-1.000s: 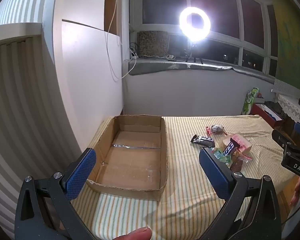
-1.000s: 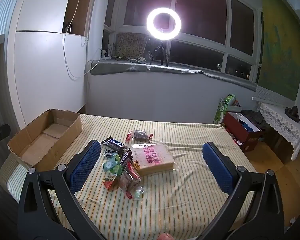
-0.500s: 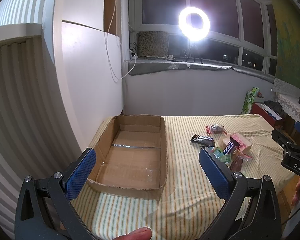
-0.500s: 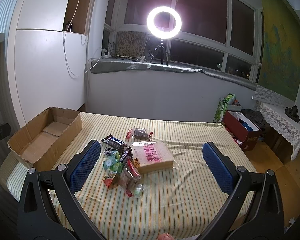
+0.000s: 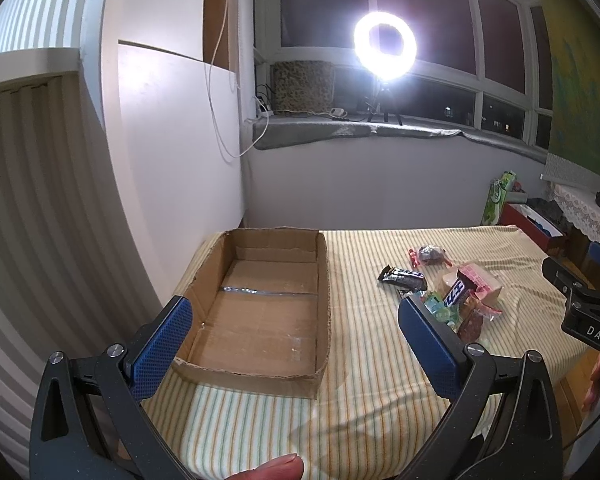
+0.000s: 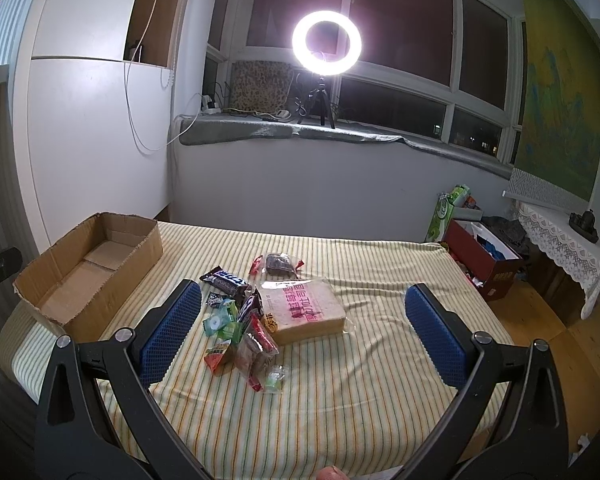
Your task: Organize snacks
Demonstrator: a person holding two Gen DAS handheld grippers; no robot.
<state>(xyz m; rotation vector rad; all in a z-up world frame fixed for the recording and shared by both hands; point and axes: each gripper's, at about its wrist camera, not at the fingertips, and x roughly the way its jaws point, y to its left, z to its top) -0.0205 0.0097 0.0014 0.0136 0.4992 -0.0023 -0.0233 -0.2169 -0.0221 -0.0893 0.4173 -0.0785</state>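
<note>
An open, empty cardboard box (image 5: 260, 304) lies on the striped cloth at the table's left; it also shows in the right wrist view (image 6: 88, 264). A heap of wrapped snacks (image 6: 244, 324) lies mid-table beside a tan packaged cake with pink print (image 6: 304, 310); a dark bar (image 6: 226, 280) and a dark candy pack (image 6: 278, 262) lie behind. The heap also shows in the left wrist view (image 5: 452, 296). My left gripper (image 5: 292, 312) is open and empty above the box's near end. My right gripper (image 6: 302, 312) is open and empty, held above the heap and the cake.
The striped table (image 6: 380, 360) ends at a wooden floor on the right. A red box (image 6: 484, 256) and a green package (image 6: 444, 216) stand beyond the far right corner. A white cabinet (image 5: 172, 160) flanks the left side. A ring light (image 6: 326, 42) stands on the windowsill.
The right gripper has crept slightly forward toward the snack heap. The left gripper has barely moved. Both stay open.
</note>
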